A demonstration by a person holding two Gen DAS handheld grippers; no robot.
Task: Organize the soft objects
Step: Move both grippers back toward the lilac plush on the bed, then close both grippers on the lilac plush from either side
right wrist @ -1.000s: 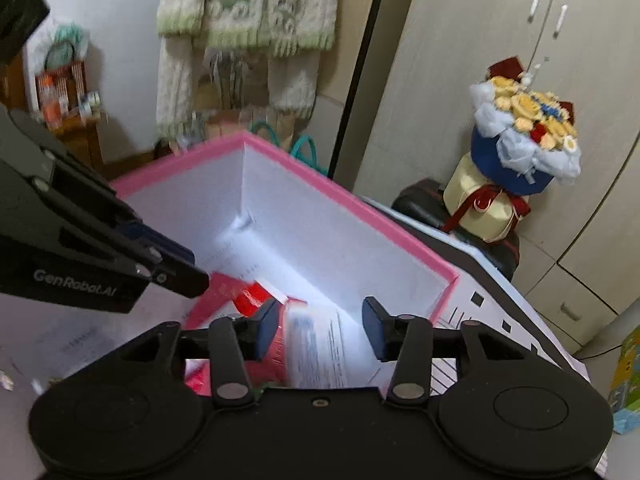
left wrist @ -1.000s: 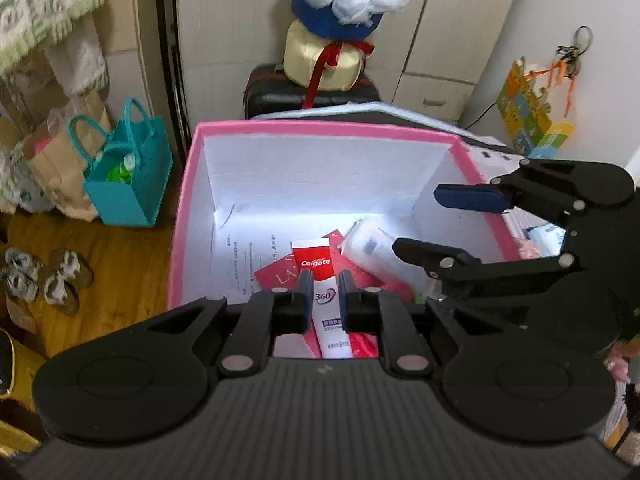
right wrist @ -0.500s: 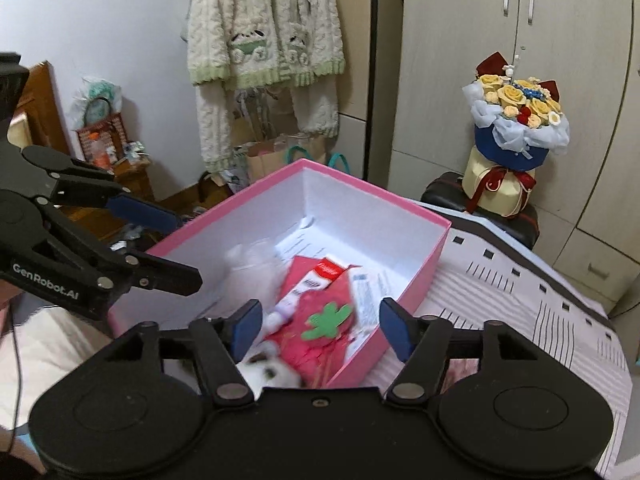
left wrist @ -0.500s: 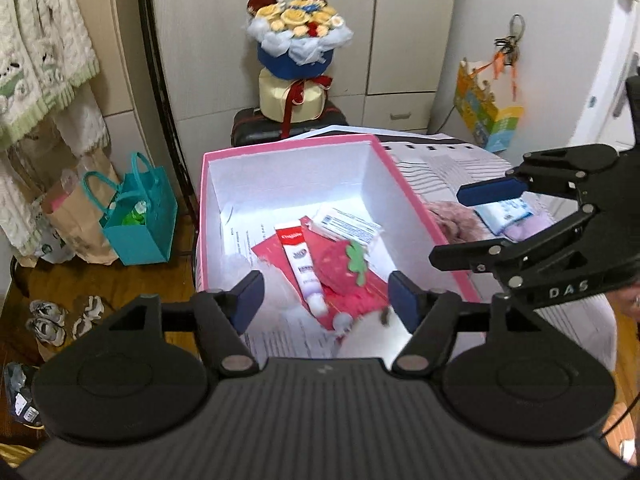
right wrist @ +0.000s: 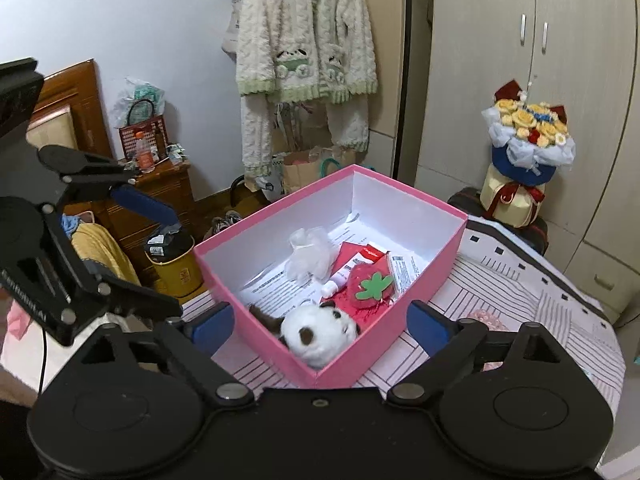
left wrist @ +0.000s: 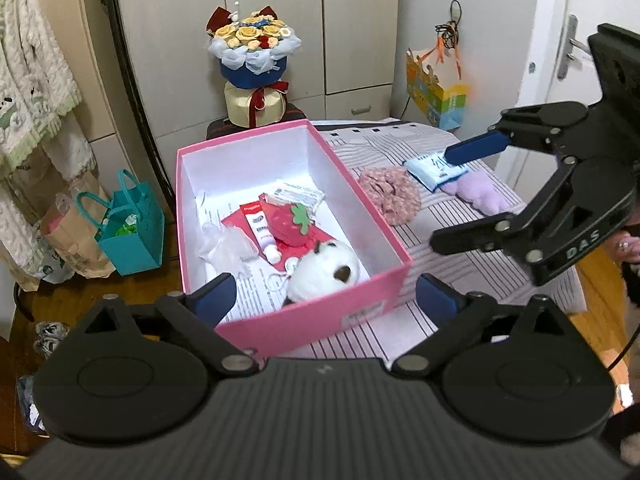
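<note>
Your left tool (left wrist: 324,294) hangs released just short of the pink box (left wrist: 332,312), and its jaws have just been opening with nothing between the blue pads. Your right tool (right wrist: 320,322) is also released, jaws just been opening, gripping nothing; from its camera the near corner of the box sits in the gap between its fingers without touching them.

Inside the box, the white plush toy (left wrist: 324,270) with dark patches lies against the near wall. The wall cuts off its lower part, so you cannot tell its full shape. Behind it lies the red strawberry plush (left wrist: 290,222) with a green leaf, partly over a red card whose print is unreadable. A toothpaste tube (left wrist: 262,234) lies beside the strawberry, a crumpled clear plastic bag (left wrist: 224,244) to its left, and a white packet (left wrist: 298,194) behind it. Printed paper sheets line the bottom; the text is too small to read.

On the striped cloth of the table (left wrist: 460,276), outside the box, the pink frilly soft item (left wrist: 390,196) lies just beside the box wall. Farther right, the lilac soft item (left wrist: 478,196) is half covered by a blue-white pouch (left wrist: 430,170) and by your right tool's finger. From the right camera only a sliver of the pink item shows.
</note>
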